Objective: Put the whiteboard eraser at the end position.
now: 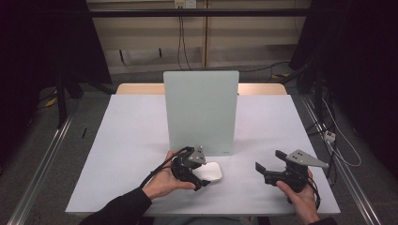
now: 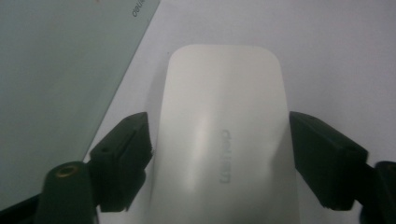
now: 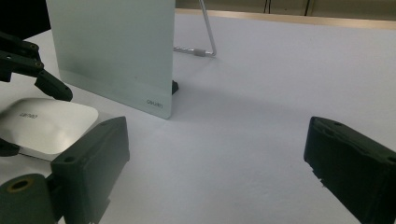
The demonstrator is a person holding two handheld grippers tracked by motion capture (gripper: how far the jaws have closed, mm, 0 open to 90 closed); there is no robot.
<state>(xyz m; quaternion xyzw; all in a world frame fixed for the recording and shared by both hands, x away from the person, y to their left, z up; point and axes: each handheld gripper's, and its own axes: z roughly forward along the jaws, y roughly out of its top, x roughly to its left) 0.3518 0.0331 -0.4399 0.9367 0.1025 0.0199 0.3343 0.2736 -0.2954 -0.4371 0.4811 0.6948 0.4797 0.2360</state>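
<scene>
White tabletop (image 1: 131, 140), upright grey-green board (image 1: 201, 110), dark room

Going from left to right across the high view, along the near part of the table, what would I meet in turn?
Left gripper → white mouse-shaped object, lying between its jaws → a stretch of bare white table → right gripper, jaws open with nothing between them.
</scene>
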